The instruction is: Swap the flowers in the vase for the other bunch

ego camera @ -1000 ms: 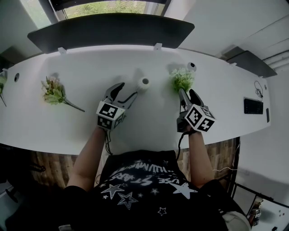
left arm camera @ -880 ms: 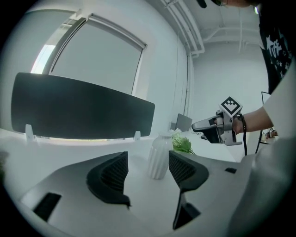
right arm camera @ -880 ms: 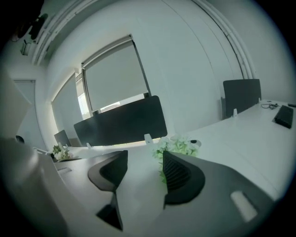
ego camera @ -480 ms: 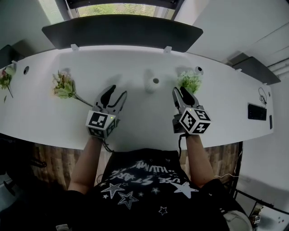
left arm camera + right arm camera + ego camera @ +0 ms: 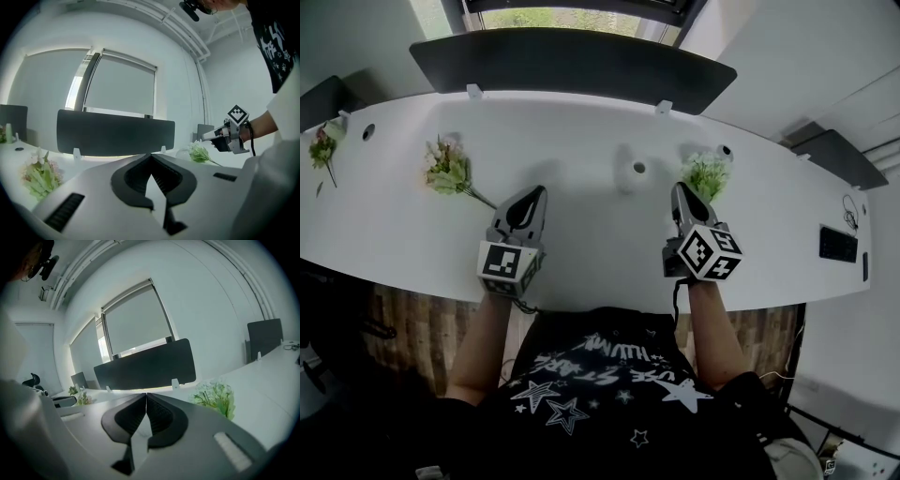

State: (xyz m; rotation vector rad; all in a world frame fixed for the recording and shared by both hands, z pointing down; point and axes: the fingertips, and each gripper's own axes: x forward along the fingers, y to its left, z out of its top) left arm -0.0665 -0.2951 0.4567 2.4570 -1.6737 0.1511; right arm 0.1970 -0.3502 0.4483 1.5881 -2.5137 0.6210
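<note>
The small white rounded vase (image 5: 636,174) is standing empty near the middle of the smooth white curved counter (image 5: 581,122), its dark narrow mouth showing. The swap is therefore looking half done, with no bunch sitting in the vase yet.

The left tool (image 5: 534,192) and the right tool (image 5: 680,190) are hovering over the counter's near side. The black ribbed jaws of each have just been closing and are now meeting on nothing.

The bunch of pale green leaves and tiny white blossoms (image 5: 706,175) is lying just right of the vase, close ahead of the right tool. The bunch of pink and cream blossoms on a thin dark stem (image 5: 448,169) is lying well to the left, beyond the left tool. Which bunch is due in the vase is not showing from how they are lying.

The next move is probably calling for one tool to reopen and pinch the wiry stems rather than the soft heads. It would then be tipping the bunch upright and threading it into the narrow mouth.
</note>
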